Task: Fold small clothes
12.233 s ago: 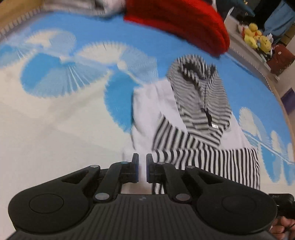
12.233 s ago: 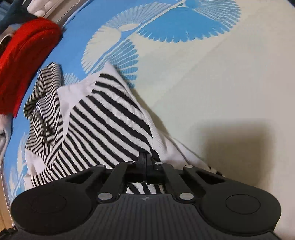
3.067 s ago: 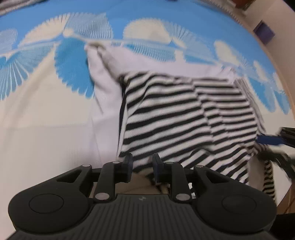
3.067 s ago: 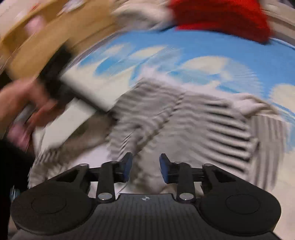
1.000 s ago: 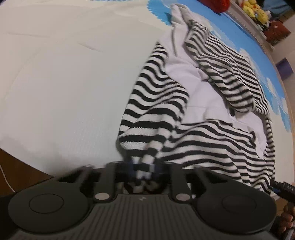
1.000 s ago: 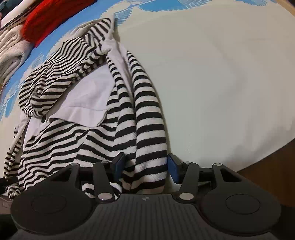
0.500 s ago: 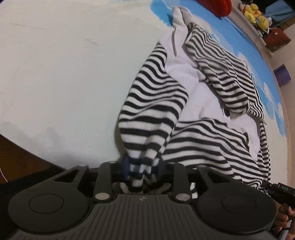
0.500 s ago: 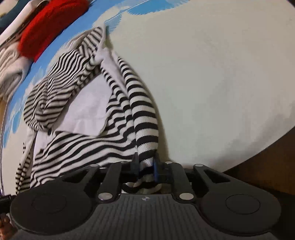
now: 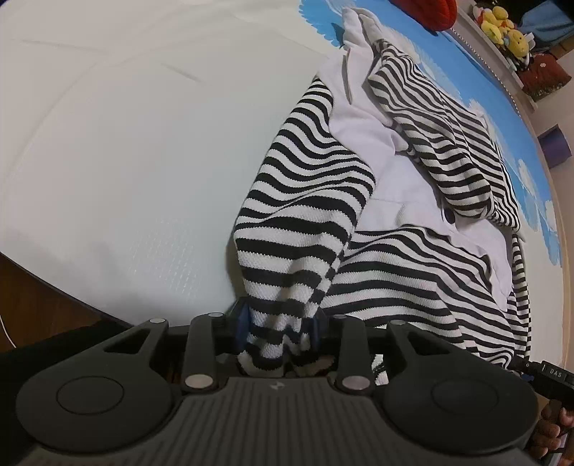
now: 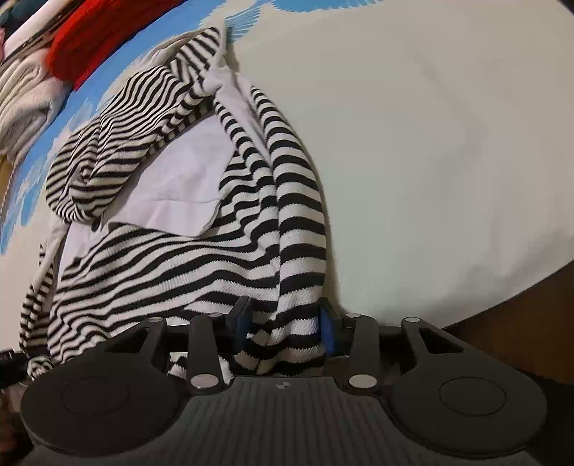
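A small black-and-white striped hoodie with white panels lies rumpled on a pale cloth with blue fan prints. One striped sleeve runs down into my left gripper, whose jaws stand apart with the sleeve cuff between them. In the right wrist view the hoodie lies to the left and its other sleeve runs into my right gripper. Its jaws stand wide apart, the cuff lying loose between them.
A red knitted garment and pale folded clothes lie at the far end. Yellow plush toys sit on a shelf beyond. The table's near edge and dark floor are close by my grippers.
My right gripper, shut on the sleeve cuff half a second ago, has opened wide. My left gripper's jaws have also spread around the other cuff. The hoodie has barely shifted.
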Tool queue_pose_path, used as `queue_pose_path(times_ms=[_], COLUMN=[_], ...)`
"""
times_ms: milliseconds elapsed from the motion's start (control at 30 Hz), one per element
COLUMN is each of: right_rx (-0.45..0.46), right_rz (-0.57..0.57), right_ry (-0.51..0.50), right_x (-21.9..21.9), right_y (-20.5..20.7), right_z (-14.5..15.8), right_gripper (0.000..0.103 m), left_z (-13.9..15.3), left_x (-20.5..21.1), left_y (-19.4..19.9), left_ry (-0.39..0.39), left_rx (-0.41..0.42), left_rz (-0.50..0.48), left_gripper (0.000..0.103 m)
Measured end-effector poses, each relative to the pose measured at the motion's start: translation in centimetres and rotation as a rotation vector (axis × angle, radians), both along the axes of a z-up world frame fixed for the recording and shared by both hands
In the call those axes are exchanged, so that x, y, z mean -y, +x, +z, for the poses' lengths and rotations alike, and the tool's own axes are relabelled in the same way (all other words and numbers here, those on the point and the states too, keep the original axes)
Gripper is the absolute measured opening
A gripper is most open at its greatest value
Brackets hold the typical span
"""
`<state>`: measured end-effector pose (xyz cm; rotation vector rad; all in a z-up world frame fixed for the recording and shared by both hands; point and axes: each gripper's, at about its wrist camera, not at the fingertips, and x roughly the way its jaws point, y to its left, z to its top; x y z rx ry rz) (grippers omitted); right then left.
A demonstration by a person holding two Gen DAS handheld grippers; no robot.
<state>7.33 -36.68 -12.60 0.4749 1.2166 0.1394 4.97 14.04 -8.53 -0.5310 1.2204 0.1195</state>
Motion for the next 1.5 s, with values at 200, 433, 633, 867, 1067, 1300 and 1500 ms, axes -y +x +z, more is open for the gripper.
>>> queue_pose_path(times_ms=[200,433,633,867,1067,1300,1500], right_rx=[0.009,0.018,0.059,0.245,0.378,0.463,0.365], right_rz=[0.015,0.016,0.019,0.021,-0.015,0.036,0.013], right_ry=[-0.009,-0.02,-0.037,0.017,0.168,0.227,0.198], right_x=[-0.1,0.1,0.0,1.2,5.3,8.3,6.9], right_y=[0.0,-0.1,-0.1,-0.5,-2.9,-7.0,0.0], right_z=[0.1,0.2,0.8,5.7,12.5,17.7,14.3], right_gripper=[0.025,0.016,0.007,0.006,0.005,0.005,0.005], left_z=[-0.1,-0.1,0.2,5.9,13.3,17.1,11.5], left_x=[0.0,0.4,0.6,0.8,0.0,-1.6,-3.2], left_y=[-0.2,-0.2,-0.3,-0.4,-2.6,-4.5,2.5], left_ry=[0.004,0.027,0.029,0.053,0.023,-0.108,-0.161], left_rx=[0.007,0.014,0.035,0.171,0.284,0.292,0.174], left_rz=[0.0,-0.031,-0.03,-0.088,-0.15,-0.175,-0.126], left_gripper=[0.035,0.023,0.01,0.009,0.008,0.009,0.009])
